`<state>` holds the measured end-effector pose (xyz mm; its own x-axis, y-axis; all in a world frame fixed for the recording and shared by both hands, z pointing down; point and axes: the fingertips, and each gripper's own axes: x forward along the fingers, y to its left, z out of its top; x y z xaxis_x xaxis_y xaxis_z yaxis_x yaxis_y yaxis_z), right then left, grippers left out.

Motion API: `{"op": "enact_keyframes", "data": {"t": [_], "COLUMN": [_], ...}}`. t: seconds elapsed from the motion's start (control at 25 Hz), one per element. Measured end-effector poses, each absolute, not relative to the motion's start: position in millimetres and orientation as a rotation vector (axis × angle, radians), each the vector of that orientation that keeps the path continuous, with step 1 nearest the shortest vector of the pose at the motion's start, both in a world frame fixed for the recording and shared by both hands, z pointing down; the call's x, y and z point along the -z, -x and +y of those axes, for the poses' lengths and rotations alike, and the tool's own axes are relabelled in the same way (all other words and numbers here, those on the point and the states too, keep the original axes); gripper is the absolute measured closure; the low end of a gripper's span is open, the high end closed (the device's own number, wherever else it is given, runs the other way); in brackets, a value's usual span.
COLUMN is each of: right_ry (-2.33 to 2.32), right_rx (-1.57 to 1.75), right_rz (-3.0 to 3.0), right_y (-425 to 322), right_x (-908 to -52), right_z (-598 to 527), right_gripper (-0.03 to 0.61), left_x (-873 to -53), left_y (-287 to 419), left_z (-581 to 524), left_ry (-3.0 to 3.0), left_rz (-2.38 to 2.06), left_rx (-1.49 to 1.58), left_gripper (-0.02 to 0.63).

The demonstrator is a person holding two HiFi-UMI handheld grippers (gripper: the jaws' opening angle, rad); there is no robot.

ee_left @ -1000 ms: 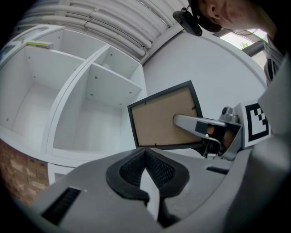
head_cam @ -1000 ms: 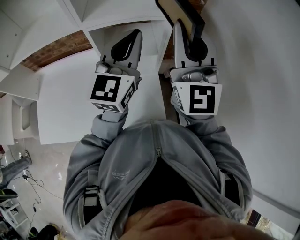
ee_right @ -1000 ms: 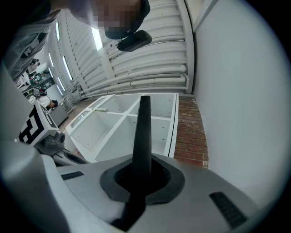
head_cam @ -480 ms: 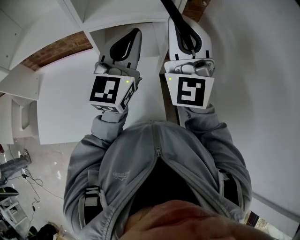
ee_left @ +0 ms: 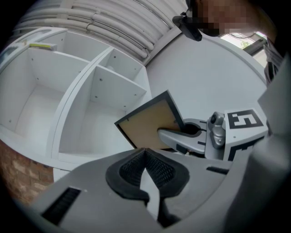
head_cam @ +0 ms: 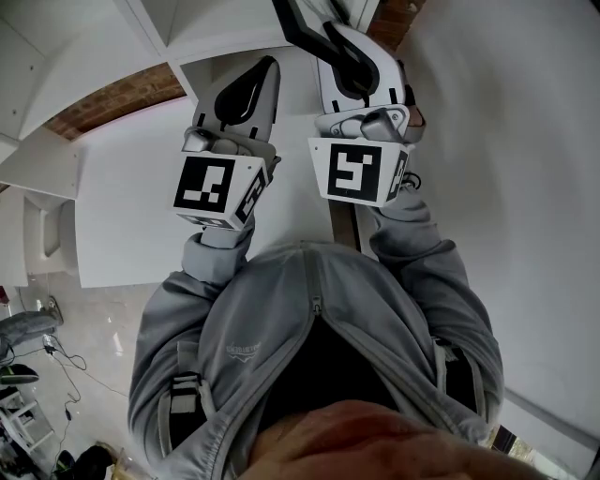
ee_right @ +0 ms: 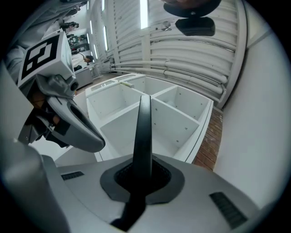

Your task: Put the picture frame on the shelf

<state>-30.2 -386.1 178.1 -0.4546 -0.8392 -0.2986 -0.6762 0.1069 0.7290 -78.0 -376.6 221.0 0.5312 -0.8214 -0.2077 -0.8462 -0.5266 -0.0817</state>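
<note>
My right gripper (head_cam: pixel 345 54) is shut on a black picture frame (head_cam: pixel 294 19) and holds it up in front of the white shelf (head_cam: pixel 225 33). In the left gripper view the frame (ee_left: pixel 148 129) shows its brown backing, with the right gripper (ee_left: pixel 175 135) clamped on its lower right edge. The right gripper view has the frame (ee_right: pixel 144 127) edge-on, rising from between the jaws toward the shelf's open compartments (ee_right: pixel 168 120). My left gripper (head_cam: pixel 255 82) hovers just left of the right one, its jaws closed with nothing between them (ee_left: pixel 146 169).
The shelf is a white unit of open cubbies (ee_left: pixel 97 93) split by dividers. A brick wall (head_cam: pixel 117 98) shows beside it, and a plain white wall (head_cam: pixel 506 150) runs along the right. Glossy floor with cables (head_cam: pixel 56 366) lies at the lower left.
My right gripper has shifted left and swung the frame from leaning right to leaning left. The left gripper has barely moved.
</note>
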Motion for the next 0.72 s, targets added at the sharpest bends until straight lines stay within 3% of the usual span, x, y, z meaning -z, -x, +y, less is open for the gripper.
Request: {"op": "enact_keyframes", "data": {"t": [0.56,0.72], "right_ry": [-1.372,-1.344], "right_rx": [1.296,1.31], "right_rz": [-2.013,-1.971], "right_y": [49,52], "right_x": [-190,-194], "right_z": [-412,-417], "right_gripper": [0.545,0.545], "left_x": [-207,-202], "left_y": [92,95], "left_z": [-368,-366], "left_ry": [2.618,2.613], "left_rz": [1.377,1.364], "left_rx": [-0.223,-0.249], "left_gripper": [0.6,0.524]}}
